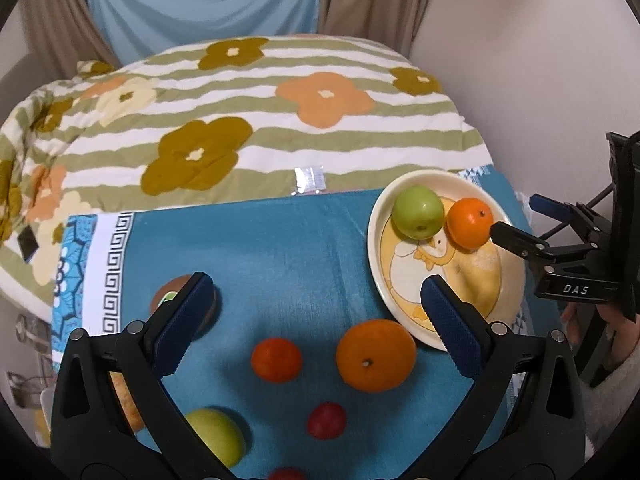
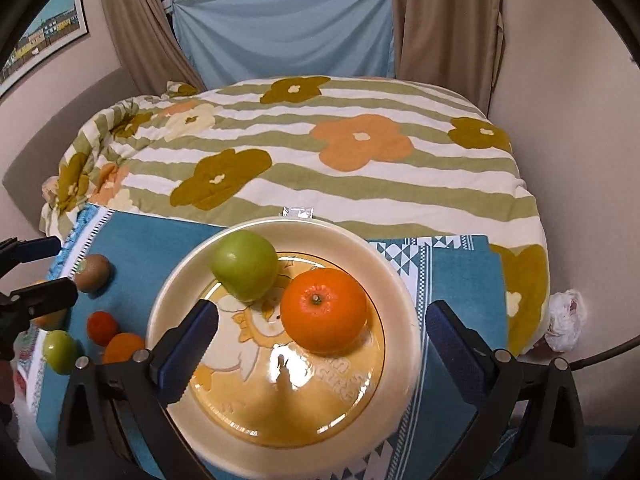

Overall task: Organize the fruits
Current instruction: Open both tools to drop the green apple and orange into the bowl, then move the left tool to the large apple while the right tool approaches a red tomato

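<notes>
The left gripper (image 1: 316,312) gapes over loose fruit on the cloth (image 1: 280,248); the right gripper (image 2: 320,344), spread empty, hovers over the plate (image 2: 180,280). Only the left view shows the red fruit (image 1: 326,420).

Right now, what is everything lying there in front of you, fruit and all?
Plate: one, cream with a cartoon print, on the right of the cloth.
Green apple on plate: one, at the back left of the plate.
Orange on plate: one, touching the apple's right side.
Large orange: one, on the cloth just left of the plate.
Small orange fruit: one, on the cloth.
Red fruit: one whole, small; another at the picture's bottom edge.
Green apple on cloth: one, near edge.
Kiwi: one, brown, far left.
Cloth: one, blue.
Blanket: one, striped, flowered, behind.
Left gripper: open, over the loose fruit.
Right gripper: open, over the plate.
</notes>
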{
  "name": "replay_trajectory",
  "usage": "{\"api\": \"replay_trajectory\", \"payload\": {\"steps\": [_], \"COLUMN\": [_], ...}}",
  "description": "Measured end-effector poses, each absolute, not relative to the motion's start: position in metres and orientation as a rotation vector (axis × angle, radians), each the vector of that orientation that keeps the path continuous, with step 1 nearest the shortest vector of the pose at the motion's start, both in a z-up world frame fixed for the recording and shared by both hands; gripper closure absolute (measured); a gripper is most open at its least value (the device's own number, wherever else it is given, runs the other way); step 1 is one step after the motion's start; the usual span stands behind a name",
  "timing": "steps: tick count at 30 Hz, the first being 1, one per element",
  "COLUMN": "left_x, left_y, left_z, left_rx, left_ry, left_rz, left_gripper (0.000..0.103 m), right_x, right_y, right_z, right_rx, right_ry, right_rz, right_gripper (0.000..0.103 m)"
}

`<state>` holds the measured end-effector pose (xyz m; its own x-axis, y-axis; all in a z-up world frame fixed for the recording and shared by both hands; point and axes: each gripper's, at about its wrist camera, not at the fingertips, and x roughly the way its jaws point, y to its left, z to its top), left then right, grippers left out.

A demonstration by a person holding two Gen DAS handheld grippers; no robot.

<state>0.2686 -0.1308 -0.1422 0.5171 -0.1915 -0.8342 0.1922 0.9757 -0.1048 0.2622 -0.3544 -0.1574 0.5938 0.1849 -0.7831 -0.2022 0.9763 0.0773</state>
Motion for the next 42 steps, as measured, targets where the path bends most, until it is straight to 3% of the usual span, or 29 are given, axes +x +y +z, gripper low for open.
{"api": "replay_trajectory", "payload": {"steps": [19,32,42], "left_x": [0.154,0.077,0.083], "left_y": [-0.096,-0.037,0.019], "left_z": [-0.066,-0.063,-0.083], "left_rx": [-0.055,-0.11,-0.113], "left_ry": [0.857,0.848,0.898], "left_rz": [-0.018,0.137,0.06], "left_gripper": [0.0,0.0,0.0], "right_x": [0.174,0.12,0.095], "right_y": [-0.346,-0.289,-0.228], "right_z": [-0.092,-0.098,-0.113], "right_rx": [-0.038,-0.086,-0.043], "right_ry": [0.896,0.929,0.977], "right_rz": [0.345,0.476,0.443], "right_gripper": [0.0,0.0,0.0]}}
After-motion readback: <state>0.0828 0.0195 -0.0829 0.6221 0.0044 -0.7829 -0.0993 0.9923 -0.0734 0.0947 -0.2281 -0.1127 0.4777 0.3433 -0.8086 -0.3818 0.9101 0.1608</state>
